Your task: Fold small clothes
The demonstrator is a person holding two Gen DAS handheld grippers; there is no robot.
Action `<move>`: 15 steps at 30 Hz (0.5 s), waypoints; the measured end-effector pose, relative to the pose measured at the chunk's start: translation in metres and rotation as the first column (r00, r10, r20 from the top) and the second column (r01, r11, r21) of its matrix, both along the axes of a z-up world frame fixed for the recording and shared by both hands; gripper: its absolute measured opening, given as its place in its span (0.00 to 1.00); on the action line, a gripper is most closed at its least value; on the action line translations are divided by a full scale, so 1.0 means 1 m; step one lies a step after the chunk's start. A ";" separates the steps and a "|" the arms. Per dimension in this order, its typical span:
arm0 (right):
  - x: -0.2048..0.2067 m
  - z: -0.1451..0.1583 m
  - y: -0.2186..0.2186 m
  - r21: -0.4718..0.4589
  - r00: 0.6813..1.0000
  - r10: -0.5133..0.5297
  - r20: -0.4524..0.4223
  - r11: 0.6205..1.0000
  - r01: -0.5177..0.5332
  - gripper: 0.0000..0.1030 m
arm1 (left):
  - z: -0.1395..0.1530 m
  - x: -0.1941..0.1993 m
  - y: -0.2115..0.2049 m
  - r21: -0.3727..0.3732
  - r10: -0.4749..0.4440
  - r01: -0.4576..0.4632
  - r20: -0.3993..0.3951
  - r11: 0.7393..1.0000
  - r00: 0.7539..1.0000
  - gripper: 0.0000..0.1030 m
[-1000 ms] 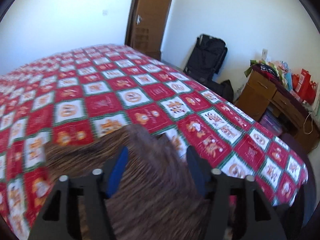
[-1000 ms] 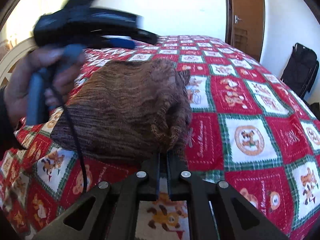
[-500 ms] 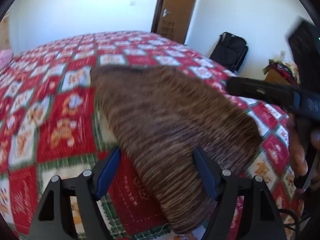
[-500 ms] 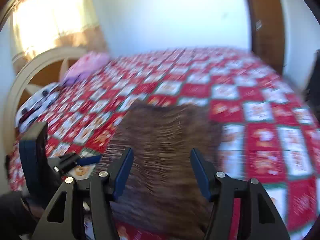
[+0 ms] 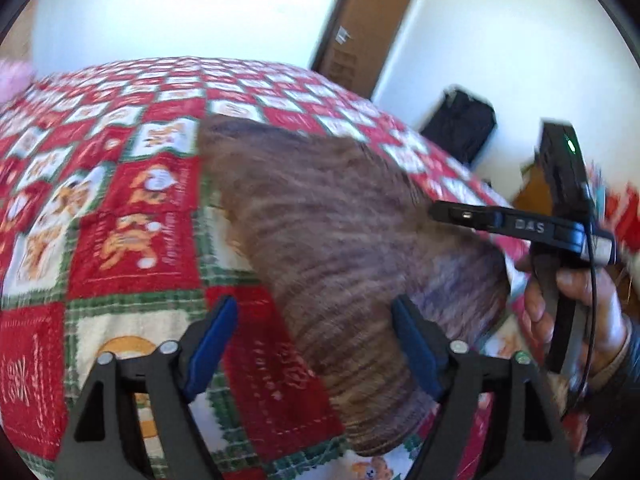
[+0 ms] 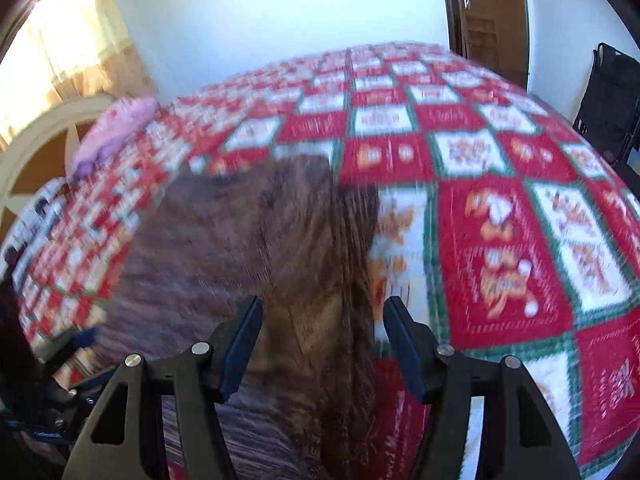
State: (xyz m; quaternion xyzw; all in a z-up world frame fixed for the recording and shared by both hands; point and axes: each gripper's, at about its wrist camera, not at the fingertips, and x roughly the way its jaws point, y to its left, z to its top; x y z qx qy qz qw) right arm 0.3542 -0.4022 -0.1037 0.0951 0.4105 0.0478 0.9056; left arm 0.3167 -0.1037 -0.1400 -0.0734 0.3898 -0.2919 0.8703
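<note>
A brown striped knit garment (image 5: 340,240) lies folded on the red, white and green patchwork bedspread (image 5: 132,216). My left gripper (image 5: 312,340) is open and empty, its blue pads spread over the garment's near edge. My right gripper (image 6: 322,344) is open and empty too, just above the garment (image 6: 256,248). In the left wrist view the right gripper (image 5: 444,214) comes in from the right, held by a hand (image 5: 576,312). The left gripper shows dimly at the lower left of the right wrist view (image 6: 76,344).
A pink cloth (image 6: 116,128) and a white patterned pillow (image 6: 36,216) lie by the white headboard (image 6: 28,148). A brown door (image 5: 372,28) and a black bag (image 5: 460,128) stand beyond the bed. A cluttered wooden piece of furniture (image 5: 536,188) is at the right.
The right gripper let go of the garment and opened. Both grippers swung round over it; the garment now lies flatter on the bedspread. The left gripper stayed open.
</note>
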 end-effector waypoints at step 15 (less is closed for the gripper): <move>0.064 -0.020 0.039 -0.065 0.982 0.166 -0.090 0.983 -0.172 0.60 | -0.012 0.011 -0.006 0.124 0.111 -0.105 -0.040 0.987 0.993 1.00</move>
